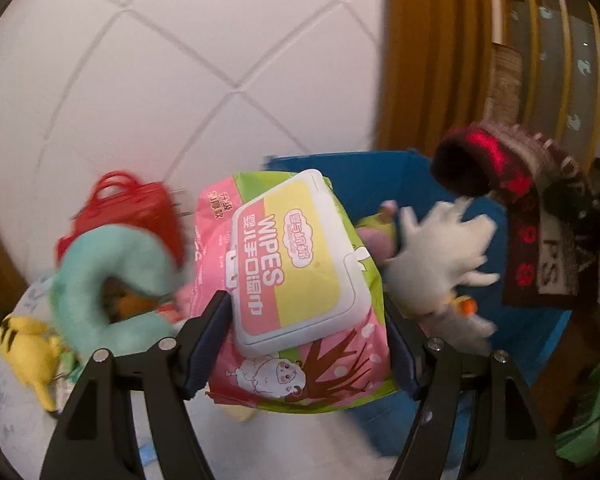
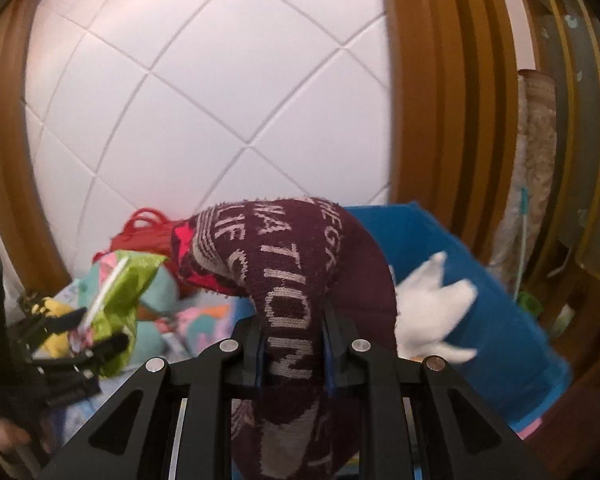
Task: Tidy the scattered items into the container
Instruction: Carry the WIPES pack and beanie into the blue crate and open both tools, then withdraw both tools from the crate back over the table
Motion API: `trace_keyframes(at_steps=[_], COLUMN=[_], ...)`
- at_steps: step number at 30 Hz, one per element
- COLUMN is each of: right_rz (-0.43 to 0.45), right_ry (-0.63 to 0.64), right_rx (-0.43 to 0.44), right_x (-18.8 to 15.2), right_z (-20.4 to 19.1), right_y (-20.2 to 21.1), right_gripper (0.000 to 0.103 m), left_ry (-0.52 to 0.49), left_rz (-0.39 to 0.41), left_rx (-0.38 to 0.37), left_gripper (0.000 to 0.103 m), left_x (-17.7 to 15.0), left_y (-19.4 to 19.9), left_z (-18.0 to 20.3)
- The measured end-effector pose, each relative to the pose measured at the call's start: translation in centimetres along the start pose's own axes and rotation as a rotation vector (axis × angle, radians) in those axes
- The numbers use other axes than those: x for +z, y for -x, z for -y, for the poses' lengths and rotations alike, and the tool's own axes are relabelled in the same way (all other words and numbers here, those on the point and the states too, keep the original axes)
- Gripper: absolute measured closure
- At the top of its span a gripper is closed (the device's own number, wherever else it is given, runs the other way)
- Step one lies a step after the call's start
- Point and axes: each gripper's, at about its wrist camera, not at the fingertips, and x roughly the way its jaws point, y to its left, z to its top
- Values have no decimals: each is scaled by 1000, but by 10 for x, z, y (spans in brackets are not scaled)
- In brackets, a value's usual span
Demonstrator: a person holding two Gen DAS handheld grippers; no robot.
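left gripper (image 1: 304, 344): jaws clamped on pack of baby wipes (image 1: 296, 280), lifted | right gripper (image 2: 294, 340): jaws pinched tight on maroon knit scarf (image 2: 288, 280), draping ahead | blue container (image 1: 380, 184): just beyond both grippers, white plush toy (image 1: 440, 256) inside | teal neck pillow (image 1: 112, 280): left of wipes

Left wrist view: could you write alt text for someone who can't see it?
A hand-held gripper clamps a pink-and-green pack of baby wipes above a blue bin holding a white plush toy. A teal neck pillow, yellow plush and red basket lie left; a maroon knit scarf hangs right.
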Motion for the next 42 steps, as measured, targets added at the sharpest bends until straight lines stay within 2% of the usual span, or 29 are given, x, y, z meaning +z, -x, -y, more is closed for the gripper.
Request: trace_keyframes(at_steps=[5, 11, 15, 19, 20, 22, 23, 24, 25, 27, 30, 42], right_rz=[-58, -113, -145, -168, -172, -173, -171, -168, -166, -155, -142, -121], right_ry=[36, 10, -17, -22, -22, -17, -17, -17, -17, -4, 14, 38], right_rx=[-58, -73, -55, -45, -45, -44, -43, -42, -41, -50, -48, -6], right_x=[13, 2, -12, -23, -24, -25, -25, -24, -24, -25, -25, -38], right_z=[82, 150, 172, 182, 186, 186, 186, 186, 187, 185, 179, 162], right_y=[-18, -33, -41, -44, -46, -47, -47, -47, -46, -43, -37, -10], right_gripper=[83, 83, 83, 82, 80, 67, 61, 44, 21, 3, 0, 0], left_ry=[-7, -35, -33, -40, -52, -55, -53, -60, -66, -71, -72, -86], left_rz=[-83, -172, -214, -209, -188, -170, -164, -159, -154, -154, -162, -136], left_rx=[-9, -10, -11, 12, 38, 44, 44, 51, 58, 62, 61, 74], left_gripper=[32, 32, 31, 29, 27, 15, 14, 13, 13, 13, 13, 13], left_x=[30, 23, 15, 13, 13, 16, 16, 16, 15, 13, 7, -21], left_y=[-35, -63, -79, -85, -82, -78, -75, -73, -71, -70, -65, -32], left_z=[69, 120, 139, 147, 149, 151, 151, 151, 151, 151, 149, 142])
